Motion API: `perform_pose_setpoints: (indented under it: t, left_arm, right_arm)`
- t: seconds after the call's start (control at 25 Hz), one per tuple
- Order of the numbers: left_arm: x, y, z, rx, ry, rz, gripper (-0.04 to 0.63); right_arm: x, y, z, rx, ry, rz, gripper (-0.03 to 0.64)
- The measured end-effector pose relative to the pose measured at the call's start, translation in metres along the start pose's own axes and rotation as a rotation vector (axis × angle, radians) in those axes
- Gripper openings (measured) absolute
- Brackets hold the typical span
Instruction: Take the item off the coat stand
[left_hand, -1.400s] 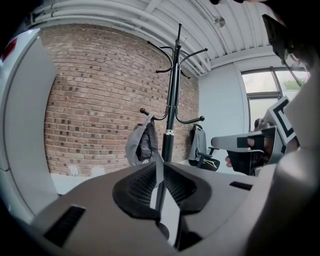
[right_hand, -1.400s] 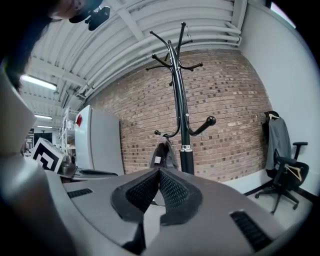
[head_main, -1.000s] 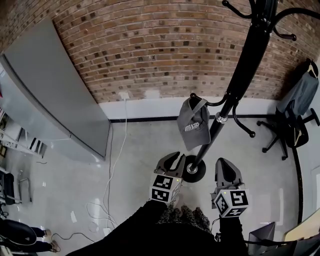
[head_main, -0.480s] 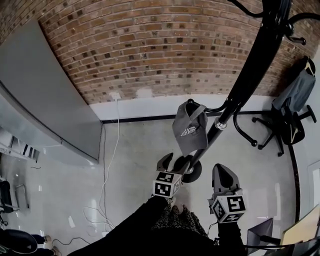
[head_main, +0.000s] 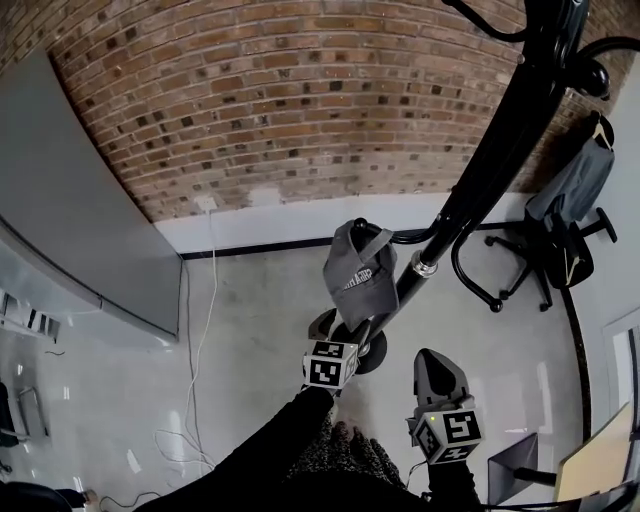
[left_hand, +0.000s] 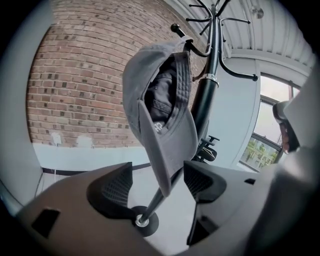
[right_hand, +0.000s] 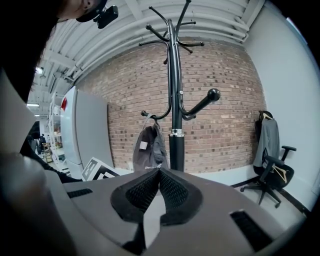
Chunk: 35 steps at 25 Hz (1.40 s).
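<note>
A grey cap (head_main: 358, 275) hangs from a low hook of the black coat stand (head_main: 500, 130). My left gripper (head_main: 338, 330) is right under the cap. In the left gripper view the cap's brim (left_hand: 167, 150) hangs down between the two pads, which are apart from it; the left gripper (left_hand: 157, 180) has its jaws opening. My right gripper (head_main: 432, 362) sits lower right, beside the pole and away from the cap. Its jaws (right_hand: 159, 185) are shut and hold nothing. From there the cap (right_hand: 149, 145) shows left of the stand's pole (right_hand: 176, 100).
The stand's round base (head_main: 372, 355) rests on the glossy floor just behind my left gripper. An office chair with a grey jacket (head_main: 560, 240) stands at the right. A tall grey cabinet (head_main: 70, 220) lines the left, with cables (head_main: 195, 330) on the floor. A brick wall is behind.
My left gripper has moved forward and up under the cap, and its jaws have gone from shut to wide apart. The right gripper stays shut and has dropped slightly lower in view.
</note>
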<state>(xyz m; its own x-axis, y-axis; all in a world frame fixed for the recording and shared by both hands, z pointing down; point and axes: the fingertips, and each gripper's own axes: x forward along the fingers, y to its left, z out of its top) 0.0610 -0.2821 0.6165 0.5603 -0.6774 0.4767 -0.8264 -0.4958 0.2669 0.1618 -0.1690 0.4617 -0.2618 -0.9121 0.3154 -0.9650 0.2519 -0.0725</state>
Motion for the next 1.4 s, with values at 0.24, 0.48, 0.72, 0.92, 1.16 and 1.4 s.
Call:
perform_pose_setpoints:
  t: [0.24,0.48,0.72,0.92,1.16,1.4]
  left_arm:
    - [0.019,0.004,0.006,0.000,-0.018,0.003,0.308]
    - [0.034,0.007,0.004,0.008,0.003,-0.021,0.303]
    - [0.033,0.002,0.005,0.052,0.022,-0.058,0.078]
    - [0.028,0.010,0.007,0.027,0.019,-0.048,0.063]
    - [0.019,0.016,0.015,0.004,-0.002,-0.037,0.043]
    - [0.007,0.020,0.027,-0.083,-0.049,-0.032,0.040]
  right_arm:
    - [0.001,-0.010,-0.003,0.010,0.011,-0.029,0.009]
    - [0.009,-0.003,-0.012,0.029,0.035,-0.015,0.009]
    - [0.015,0.000,-0.010,0.019,0.033,0.001,0.009]
    - [0.017,0.001,-0.009,0.018,0.027,-0.001,0.009]
    - [0.017,0.004,-0.008,0.018,0.032,0.001,0.009]
    - [0.015,0.005,-0.005,0.011,0.024,0.009,0.009]
